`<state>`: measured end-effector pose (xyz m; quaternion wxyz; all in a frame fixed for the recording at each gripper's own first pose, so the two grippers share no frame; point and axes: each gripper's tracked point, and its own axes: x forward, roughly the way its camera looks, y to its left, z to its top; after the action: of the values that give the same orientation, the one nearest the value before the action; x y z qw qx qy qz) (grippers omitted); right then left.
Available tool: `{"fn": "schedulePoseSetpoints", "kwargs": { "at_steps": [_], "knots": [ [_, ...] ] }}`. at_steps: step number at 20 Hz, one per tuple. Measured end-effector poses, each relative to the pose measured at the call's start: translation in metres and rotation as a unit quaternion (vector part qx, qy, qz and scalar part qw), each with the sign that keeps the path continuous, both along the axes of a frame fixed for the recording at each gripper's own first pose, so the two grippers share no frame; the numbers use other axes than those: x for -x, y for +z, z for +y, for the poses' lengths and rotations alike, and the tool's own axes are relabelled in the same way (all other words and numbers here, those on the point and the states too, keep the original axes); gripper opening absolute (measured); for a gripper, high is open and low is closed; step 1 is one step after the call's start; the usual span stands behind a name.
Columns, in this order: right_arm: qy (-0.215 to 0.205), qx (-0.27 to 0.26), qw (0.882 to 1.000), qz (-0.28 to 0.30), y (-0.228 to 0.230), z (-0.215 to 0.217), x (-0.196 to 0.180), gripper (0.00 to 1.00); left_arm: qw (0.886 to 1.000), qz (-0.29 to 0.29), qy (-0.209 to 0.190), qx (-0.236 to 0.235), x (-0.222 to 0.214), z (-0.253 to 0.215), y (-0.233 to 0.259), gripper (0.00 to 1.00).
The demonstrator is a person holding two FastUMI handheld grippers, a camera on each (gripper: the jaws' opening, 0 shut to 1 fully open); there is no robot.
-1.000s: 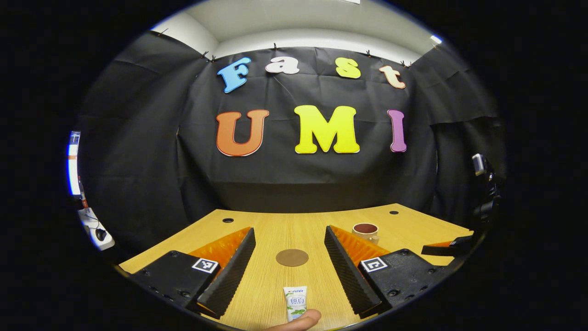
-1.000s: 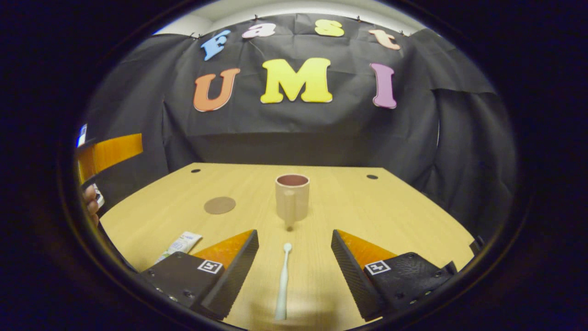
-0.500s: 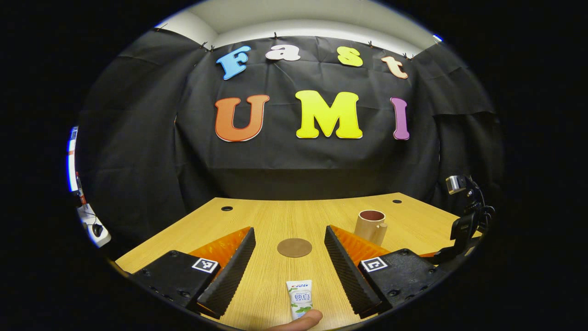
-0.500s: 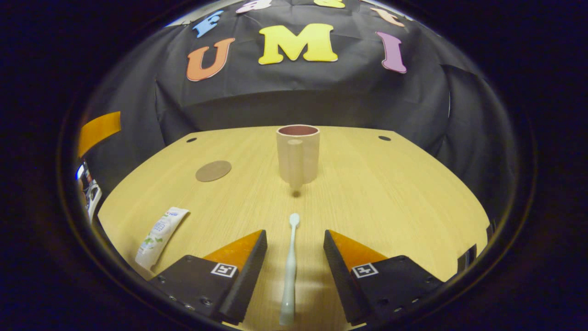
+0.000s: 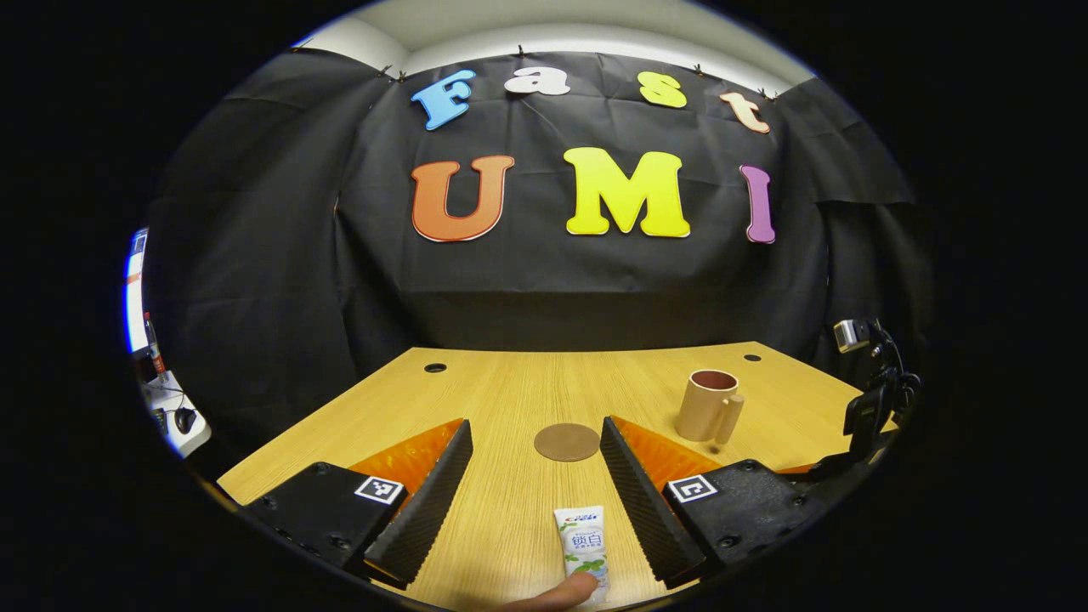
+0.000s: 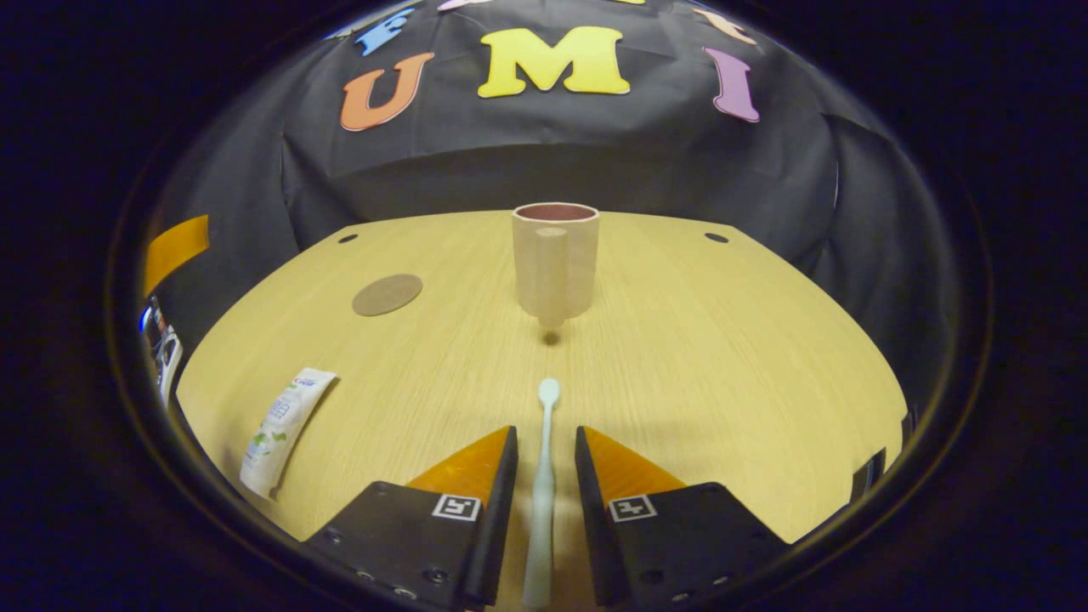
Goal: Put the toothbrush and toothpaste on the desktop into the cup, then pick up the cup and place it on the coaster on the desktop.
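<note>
A white toothbrush (image 6: 544,476) lies on the wooden desk (image 6: 722,340), head pointing at the beige cup (image 6: 555,259). My right gripper (image 6: 546,432) straddles its handle, jaws narrowed, a thin gap left on each side. The toothpaste tube (image 6: 280,421) lies at the desk's left edge, the round brown coaster (image 6: 388,294) beyond it. In the left gripper view, my left gripper (image 5: 535,423) is wide open low over the desk, the toothpaste tube (image 5: 580,544) lying flat between its fingers, nearer the right one. The coaster (image 5: 567,442) is just ahead, the cup (image 5: 710,405) to the right.
A person's fingertip (image 5: 557,595) shows at the bottom edge by the tube. The other gripper with its camera mount (image 5: 858,408) stands at the desk's right edge. Cable holes (image 5: 435,368) mark the far corners. A mouse and monitor (image 5: 183,421) sit beyond the left edge.
My right gripper has tilted down and come forward over the toothbrush, and its fingers have closed in around the handle. The left gripper has shifted slightly, still open over the toothpaste.
</note>
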<state>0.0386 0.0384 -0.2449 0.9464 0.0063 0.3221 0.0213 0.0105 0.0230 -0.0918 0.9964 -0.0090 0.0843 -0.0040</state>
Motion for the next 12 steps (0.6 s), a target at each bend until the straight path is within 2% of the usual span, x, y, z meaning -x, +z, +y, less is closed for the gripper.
{"fn": "schedulePoseSetpoints", "kwargs": {
  "at_steps": [5,6,8,10,12],
  "knots": [
    [0.002,0.002,1.000,0.004,-0.004,0.003,0.000,0.39,1.000,0.016,0.002,0.005,-0.002,0.003,-0.011,0.97],
    [0.000,-0.002,1.000,0.004,-0.003,0.003,0.000,0.34,1.000,0.020,0.002,0.004,-0.002,0.003,-0.015,0.97],
    [-0.006,0.003,1.000,0.003,-0.003,-0.002,0.000,0.31,1.000,0.027,0.004,0.004,0.000,0.006,-0.019,0.97],
    [-0.002,0.001,1.000,0.005,-0.003,0.000,0.000,0.22,0.999,0.031,0.005,0.007,0.000,0.006,-0.022,0.97],
    [0.007,0.007,1.000,0.005,-0.004,0.002,0.002,0.18,0.999,0.035,0.007,0.007,0.001,0.007,-0.024,0.97]
  ]
}}
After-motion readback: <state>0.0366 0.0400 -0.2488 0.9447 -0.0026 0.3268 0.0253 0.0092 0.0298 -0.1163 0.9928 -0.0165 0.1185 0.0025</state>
